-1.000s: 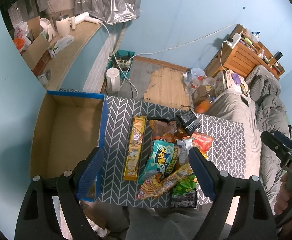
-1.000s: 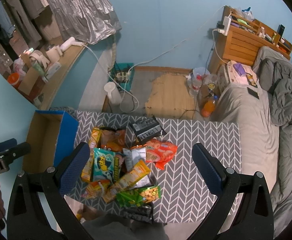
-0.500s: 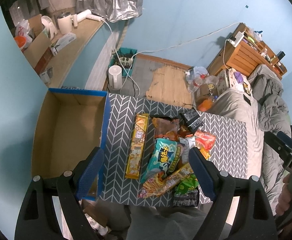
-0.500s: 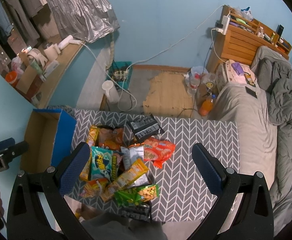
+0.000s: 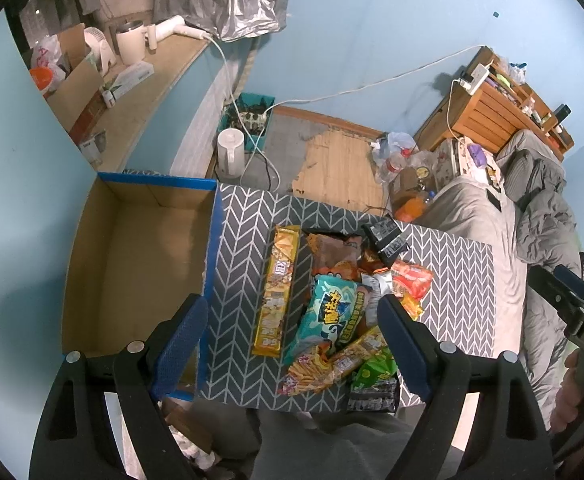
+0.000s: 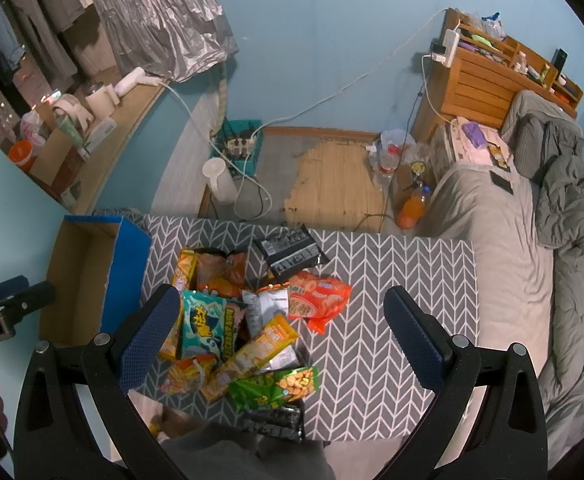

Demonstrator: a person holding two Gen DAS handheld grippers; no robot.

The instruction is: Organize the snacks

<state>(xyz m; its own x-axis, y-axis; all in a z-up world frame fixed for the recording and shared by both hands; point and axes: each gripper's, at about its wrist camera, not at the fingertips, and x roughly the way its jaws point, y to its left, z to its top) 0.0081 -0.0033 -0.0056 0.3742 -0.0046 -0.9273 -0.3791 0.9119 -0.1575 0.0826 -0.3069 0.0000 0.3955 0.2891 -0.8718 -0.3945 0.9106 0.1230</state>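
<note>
While both grippers hang high above the table (image 5: 460,280), neither touches anything. Left gripper (image 5: 292,340): jaws spread wide, nothing between them. Right gripper (image 6: 280,336): likewise spread wide and empty; its body also shows at the right edge of the left wrist view, held in a hand (image 5: 580,392).

Table covered in grey cloth with white herringbone pattern. Snack pile (image 6: 244,320) lies loose on the left-centre of the cloth. Long yellow packet (image 5: 278,292) lies lengthwise at the pile's left edge, nearest the box. Teal bag (image 5: 328,316) sits just beside it, overlapping a brown-orange bag (image 5: 332,252) behind. Orange-red bag (image 6: 318,300) marks the pile's right side. Black packet (image 6: 290,254) lies at the far end. Green bag (image 6: 272,388) sits at the near edge, with another dark packet (image 6: 274,420) touching it, at the table's near edge.

Cardboard box (image 5: 140,264) with blue outside stands open at the table's left end, interior bare.
</note>
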